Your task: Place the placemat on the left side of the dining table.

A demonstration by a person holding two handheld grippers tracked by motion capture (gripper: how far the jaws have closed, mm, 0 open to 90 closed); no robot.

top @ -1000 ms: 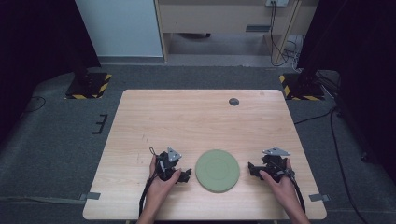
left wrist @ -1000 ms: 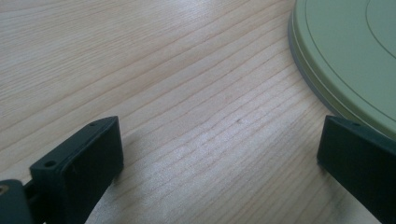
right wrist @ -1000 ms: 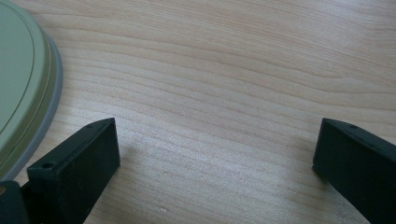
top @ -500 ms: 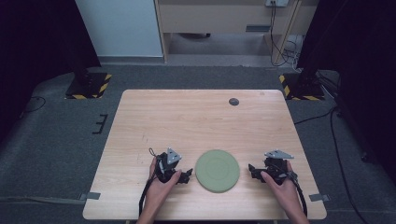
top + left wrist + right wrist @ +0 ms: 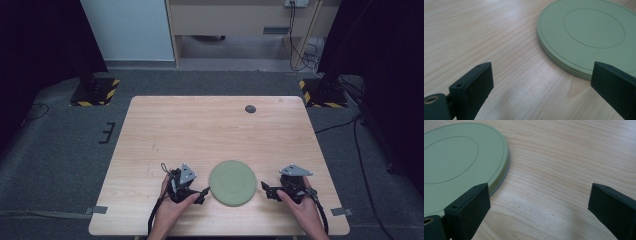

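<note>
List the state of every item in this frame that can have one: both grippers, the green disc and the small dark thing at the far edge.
Left gripper: open, jaws spread wide, empty, beside the disc's left rim.
Right gripper: open, jaws spread wide, empty, beside the disc's right rim.
Flat round pale green disc: lying flat on the table, ungripped.
Small dark round object: resting at the far edge, untouched.
Light wooden table: bearing both.

One green disc [image 5: 233,183], one small dark round object [image 5: 250,108], one wooden table [image 5: 200,135], two grippers
</note>
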